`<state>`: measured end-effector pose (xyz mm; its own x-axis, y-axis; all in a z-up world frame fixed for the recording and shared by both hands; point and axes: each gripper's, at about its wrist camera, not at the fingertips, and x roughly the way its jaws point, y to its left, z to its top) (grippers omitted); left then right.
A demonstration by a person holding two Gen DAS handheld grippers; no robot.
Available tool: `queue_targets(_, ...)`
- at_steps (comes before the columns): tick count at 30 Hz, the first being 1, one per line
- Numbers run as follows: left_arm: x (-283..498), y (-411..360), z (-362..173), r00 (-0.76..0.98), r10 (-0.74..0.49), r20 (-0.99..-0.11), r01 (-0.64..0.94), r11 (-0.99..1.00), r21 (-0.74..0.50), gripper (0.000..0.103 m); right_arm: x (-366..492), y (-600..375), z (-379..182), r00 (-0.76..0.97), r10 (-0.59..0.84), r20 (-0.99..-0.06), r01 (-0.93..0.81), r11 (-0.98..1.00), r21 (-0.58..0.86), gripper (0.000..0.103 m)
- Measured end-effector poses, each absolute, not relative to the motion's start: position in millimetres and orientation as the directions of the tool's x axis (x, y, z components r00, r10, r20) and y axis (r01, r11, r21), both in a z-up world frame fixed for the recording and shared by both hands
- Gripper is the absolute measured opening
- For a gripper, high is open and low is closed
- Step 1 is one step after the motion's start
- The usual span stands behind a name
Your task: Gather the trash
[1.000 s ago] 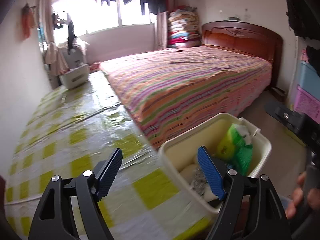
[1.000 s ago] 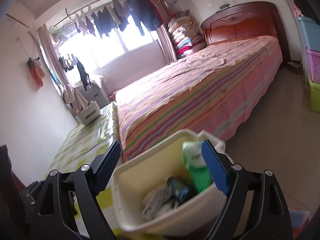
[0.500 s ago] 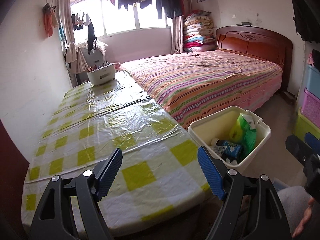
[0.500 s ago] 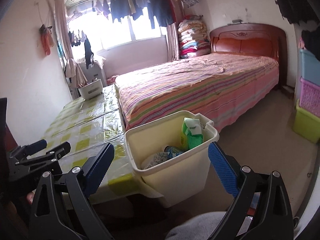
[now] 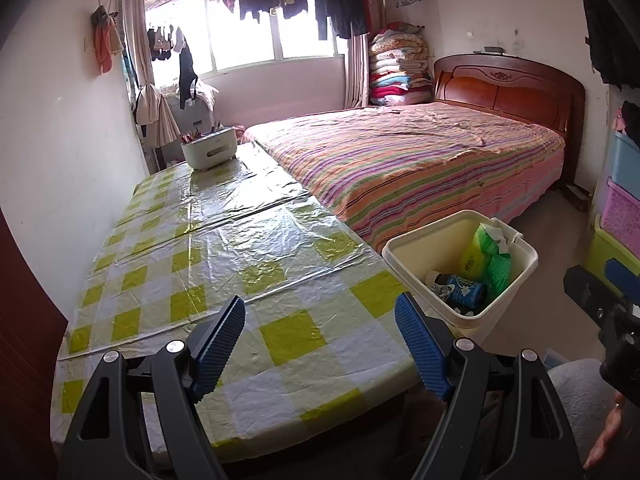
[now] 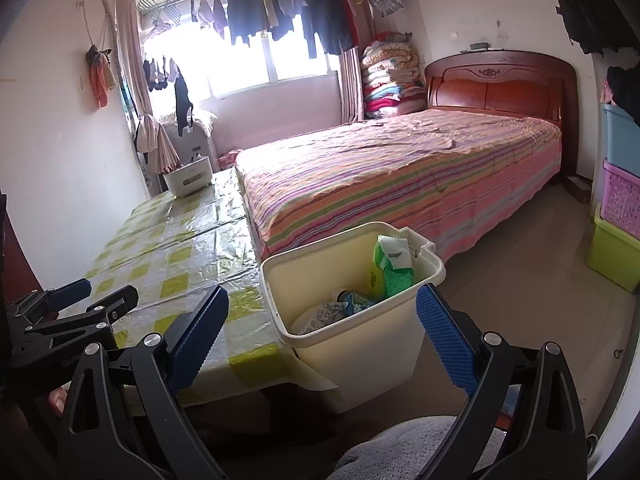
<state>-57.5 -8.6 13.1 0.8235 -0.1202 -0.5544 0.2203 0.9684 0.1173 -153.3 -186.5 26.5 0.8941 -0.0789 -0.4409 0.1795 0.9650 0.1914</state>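
Cream bin (image 5: 516, 276) holding green packet (image 5: 486, 256), blue can (image 5: 464, 289), both claws spread empty

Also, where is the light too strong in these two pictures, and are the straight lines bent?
Left wrist view: the bright window is washed out, and glare streaks the shiny yellow-checked plastic tablecloth. Right wrist view: the same window is blown white; the walls curve near the edges in both views, a fisheye effect.

Daylight pours in from the window (image 5: 256, 40) at twelve o'clock, blown out white. Glare streaks the desk's plastic cover (image 5: 240, 216). Fisheye bends the edges; corners are vignetted black. Focus is sharp.
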Motion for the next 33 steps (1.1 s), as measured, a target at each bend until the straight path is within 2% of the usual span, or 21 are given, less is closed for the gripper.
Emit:
queue_targets(16, -50.2, -10.7, 13.8, 0.832, -0.118, -0.542, 0.219, 0.968, 0.126, 0.075, -139.5, -184.3, 28.5, 0.897, -0.069, -0.437, 0.162, 0.97, 0.18, 0.093)
queue_targets(33, -40.2, -29.1, 3.0, 0.781, -0.15, -0.607, 0.278, 0.953, 0.122, 0.075, -135.4, -195.9, 14.4, 0.881, -0.067, -0.469, 0.184, 0.961, 0.208, 0.093)
